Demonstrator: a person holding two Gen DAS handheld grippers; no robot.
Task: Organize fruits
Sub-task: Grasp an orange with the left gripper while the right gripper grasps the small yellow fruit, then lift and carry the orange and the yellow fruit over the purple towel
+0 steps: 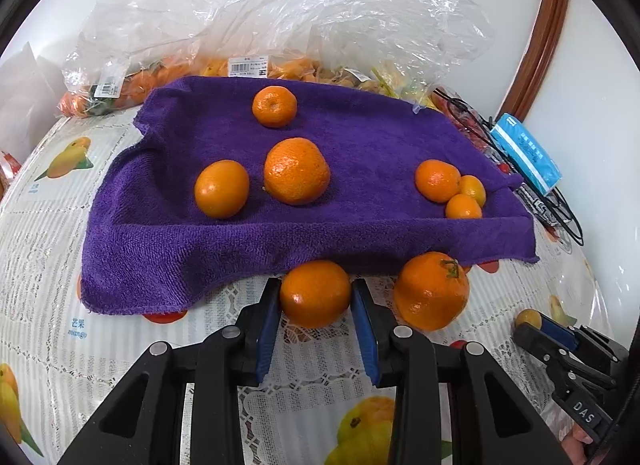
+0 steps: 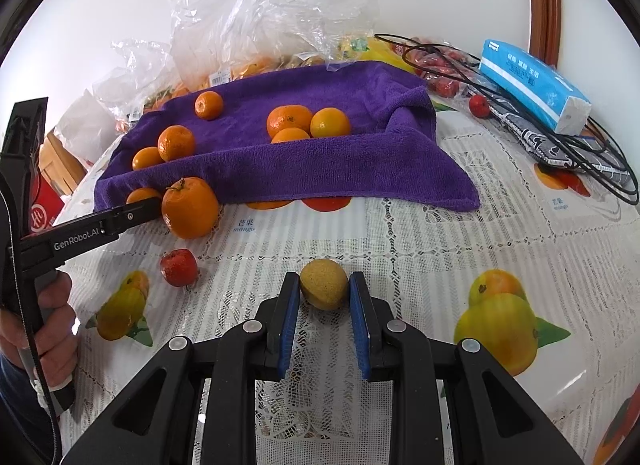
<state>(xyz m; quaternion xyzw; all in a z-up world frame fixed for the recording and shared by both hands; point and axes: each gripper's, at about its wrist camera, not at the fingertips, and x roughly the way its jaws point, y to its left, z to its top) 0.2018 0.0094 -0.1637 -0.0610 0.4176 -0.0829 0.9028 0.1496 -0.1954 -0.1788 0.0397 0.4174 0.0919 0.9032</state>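
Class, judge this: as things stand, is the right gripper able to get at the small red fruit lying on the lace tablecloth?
Probably not yet: the right gripper has its fingers around a yellowish-brown round fruit. The small red fruit lies uncovered to its left.

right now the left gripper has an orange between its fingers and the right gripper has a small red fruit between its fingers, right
Not quite. The left gripper does have an orange between its fingers, but the right gripper brackets a small yellow-brown fruit, not a red one. In the right wrist view the small red fruit lies apart on the tablecloth.

Bright, even light; sharp focus; strong fisheye bending at edges.
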